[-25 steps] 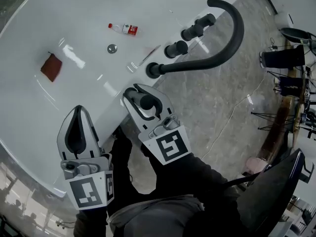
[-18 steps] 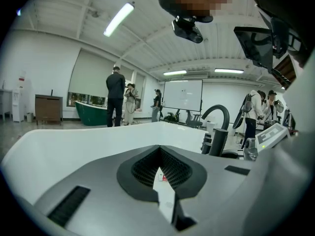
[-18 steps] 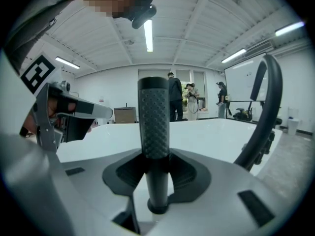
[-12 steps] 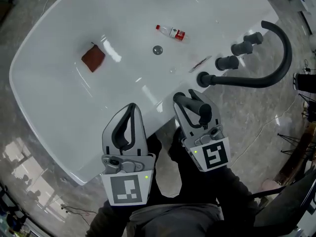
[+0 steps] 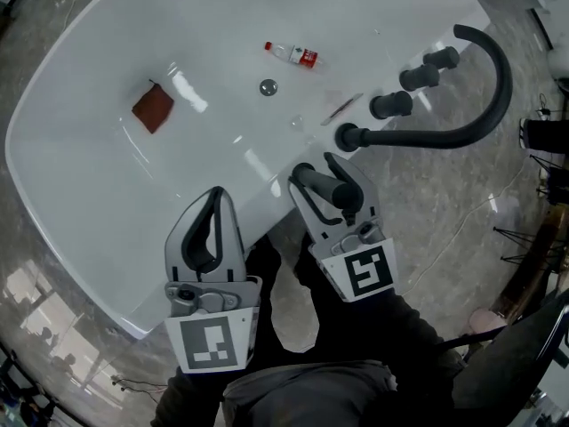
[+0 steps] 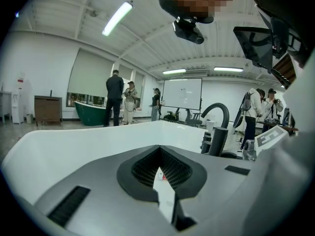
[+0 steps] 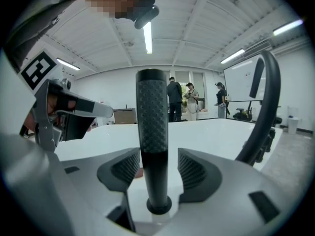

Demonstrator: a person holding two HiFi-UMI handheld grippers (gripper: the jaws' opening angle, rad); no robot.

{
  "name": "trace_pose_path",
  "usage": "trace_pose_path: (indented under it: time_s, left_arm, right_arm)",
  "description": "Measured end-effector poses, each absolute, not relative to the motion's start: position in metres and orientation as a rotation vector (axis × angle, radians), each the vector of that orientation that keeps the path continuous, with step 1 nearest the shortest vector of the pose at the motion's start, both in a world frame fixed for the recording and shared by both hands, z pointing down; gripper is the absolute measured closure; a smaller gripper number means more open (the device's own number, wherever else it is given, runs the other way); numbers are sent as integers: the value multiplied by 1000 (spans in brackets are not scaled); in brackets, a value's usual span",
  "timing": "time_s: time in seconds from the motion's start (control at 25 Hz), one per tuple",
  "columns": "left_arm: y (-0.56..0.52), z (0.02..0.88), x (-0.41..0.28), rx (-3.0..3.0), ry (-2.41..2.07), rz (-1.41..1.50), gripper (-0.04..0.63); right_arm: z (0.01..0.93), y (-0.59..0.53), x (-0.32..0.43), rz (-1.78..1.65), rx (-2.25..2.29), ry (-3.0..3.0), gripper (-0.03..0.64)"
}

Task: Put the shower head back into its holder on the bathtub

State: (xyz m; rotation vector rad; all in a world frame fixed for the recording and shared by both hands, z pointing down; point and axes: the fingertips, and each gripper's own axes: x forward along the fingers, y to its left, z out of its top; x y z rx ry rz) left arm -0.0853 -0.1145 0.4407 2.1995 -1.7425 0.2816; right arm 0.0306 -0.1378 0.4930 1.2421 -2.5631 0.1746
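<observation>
The black shower head (image 5: 331, 190) stands upright in its holder on the white bathtub's rim (image 5: 107, 265). My right gripper (image 5: 316, 171) is around it and its jaws are opening. In the right gripper view the knurled handle (image 7: 151, 132) rises between the two pads (image 7: 197, 168), with a gap on each side, from a round black socket (image 7: 158, 205). My left gripper (image 5: 213, 205) hovers over the rim to the left, shut and empty. Its closed jaws (image 6: 160, 166) fill the lower part of the left gripper view.
A curved black faucet spout (image 5: 462, 123) and two black knobs (image 5: 391, 105) sit on the rim to the right. Inside the tub lie a small bottle (image 5: 293, 54), a red cloth (image 5: 152, 108) and the drain (image 5: 268, 86). People stand far behind.
My right gripper's jaws, which were closed on the shower head's handle, have spread apart and let it go. The handle stays upright. The left gripper stays shut.
</observation>
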Motion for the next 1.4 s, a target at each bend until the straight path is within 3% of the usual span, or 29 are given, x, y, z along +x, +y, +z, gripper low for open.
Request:
trace_pose_path:
  time_s: [1.4]
  left_arm:
    - [-119,431,-82,2226,-1784,259,592]
  right_arm:
    - [487,-140,34,217,1271,-2562,391]
